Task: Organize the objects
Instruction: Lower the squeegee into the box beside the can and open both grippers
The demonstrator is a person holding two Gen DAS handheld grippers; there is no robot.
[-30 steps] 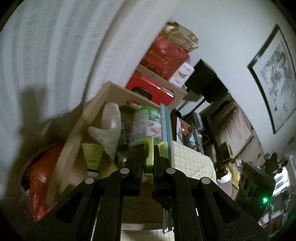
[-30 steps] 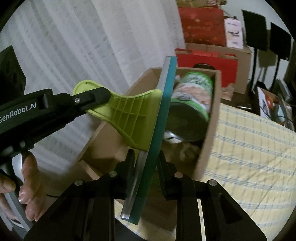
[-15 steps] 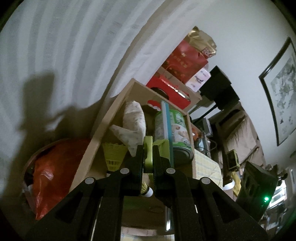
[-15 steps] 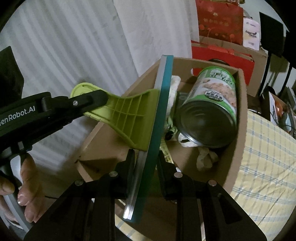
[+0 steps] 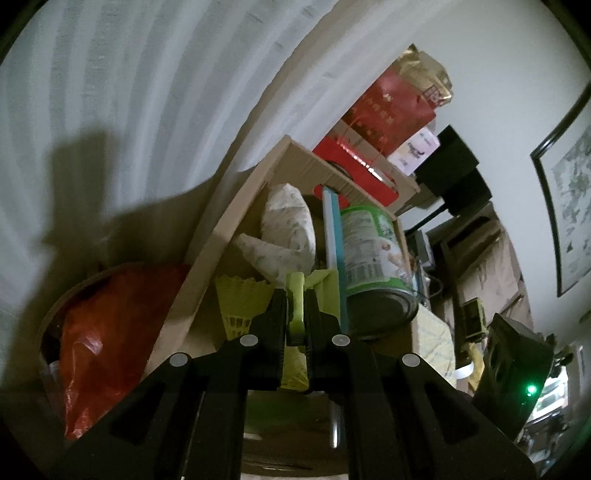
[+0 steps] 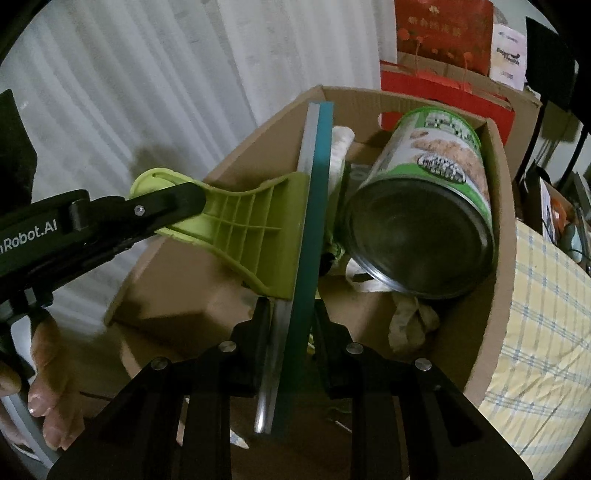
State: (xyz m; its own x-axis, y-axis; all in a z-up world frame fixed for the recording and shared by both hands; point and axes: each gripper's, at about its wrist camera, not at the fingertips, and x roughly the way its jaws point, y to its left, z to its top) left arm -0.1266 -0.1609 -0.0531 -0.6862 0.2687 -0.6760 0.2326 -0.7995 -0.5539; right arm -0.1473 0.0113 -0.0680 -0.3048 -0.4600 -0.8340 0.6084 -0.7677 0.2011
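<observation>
Both grippers are clamped on one tool. We see the left gripper (image 5: 295, 314) closed on the lime-green handle (image 6: 236, 229) of a squeegee (image 6: 314, 206), and the right gripper (image 6: 290, 321) closed on the squeegee's teal blade edge near its lower end. We hold the squeegee on edge over the open cardboard box (image 6: 495, 206), blade running lengthwise along the box, handle projecting toward the box's left wall.

Inside the box, just right of the blade, we see a green-labelled can (image 6: 424, 206) lying on its side, base toward the right wrist camera. White crumpled cloth (image 5: 288, 229) lies left of the blade, with a yellow shuttlecock (image 5: 240, 299) beside it.

Outside the box, we see a yellow checked tablecloth (image 6: 535, 314) to the right and red gift boxes (image 6: 443, 33) behind. A hand (image 6: 48, 373) grips the left gripper.
</observation>
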